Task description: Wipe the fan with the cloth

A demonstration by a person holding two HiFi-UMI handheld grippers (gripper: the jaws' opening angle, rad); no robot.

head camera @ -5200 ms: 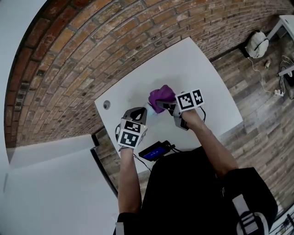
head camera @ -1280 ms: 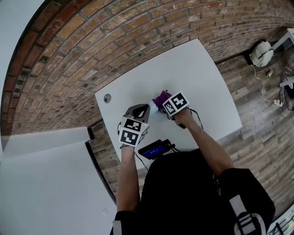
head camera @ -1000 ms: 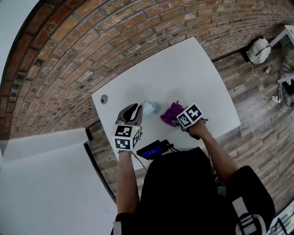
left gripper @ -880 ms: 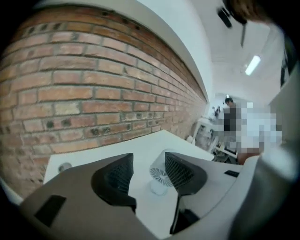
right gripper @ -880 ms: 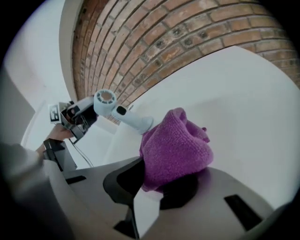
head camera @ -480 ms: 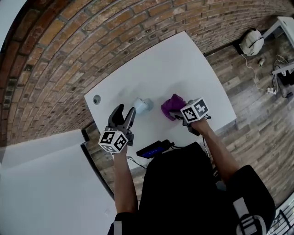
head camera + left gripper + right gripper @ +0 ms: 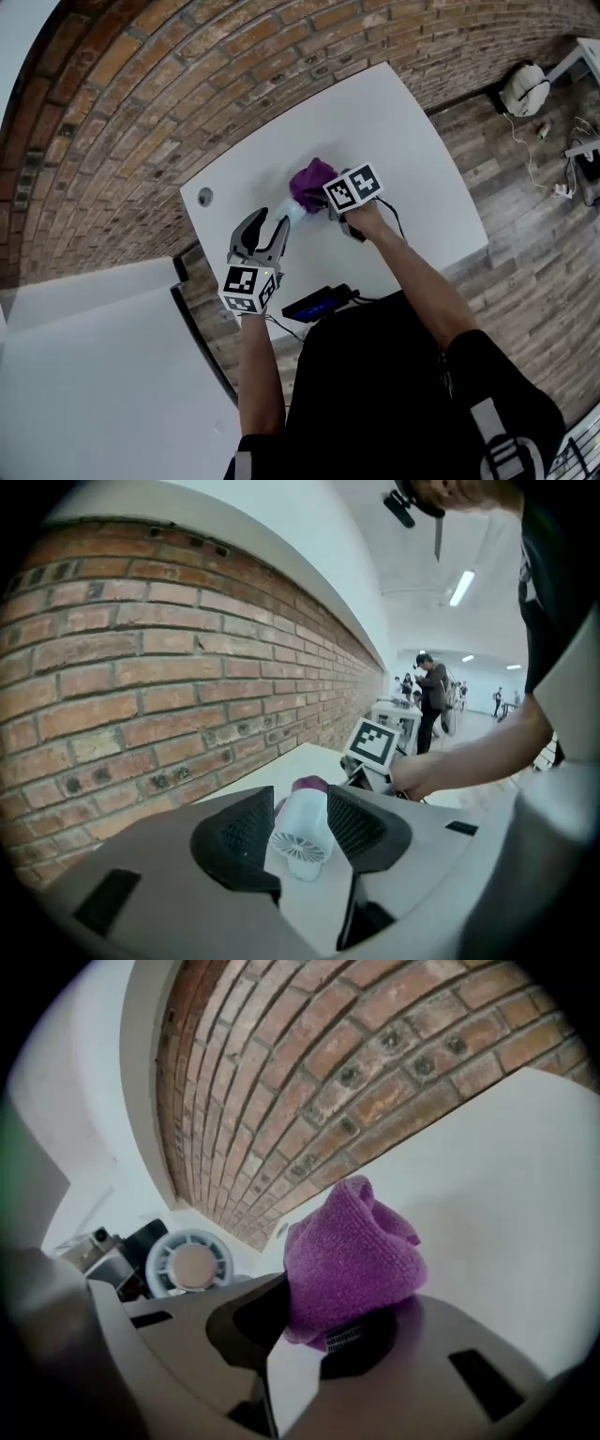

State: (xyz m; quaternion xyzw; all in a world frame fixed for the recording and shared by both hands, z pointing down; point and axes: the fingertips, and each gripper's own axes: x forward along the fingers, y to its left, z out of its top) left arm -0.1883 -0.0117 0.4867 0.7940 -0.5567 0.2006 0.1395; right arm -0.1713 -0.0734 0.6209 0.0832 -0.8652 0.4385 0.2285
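Left tongs, narrowing empty, face the fan; right tongs clamp cloth.

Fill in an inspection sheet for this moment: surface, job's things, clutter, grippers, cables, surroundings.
Surface: white table, with a round hole near its left corner.
Job's things: fan on the table; purple cloth bunched, beside the fan.
Clutter: dark device with a lit blue screen at the table's near edge.
Grippers: left gripper open, jaws just been closing, fan in line with the gap, pads not on it; right gripper shut on the cloth.
Cables: thin cable by the right wrist; white cables on the floor.
Surroundings: brick wall, wood floor, people far off.
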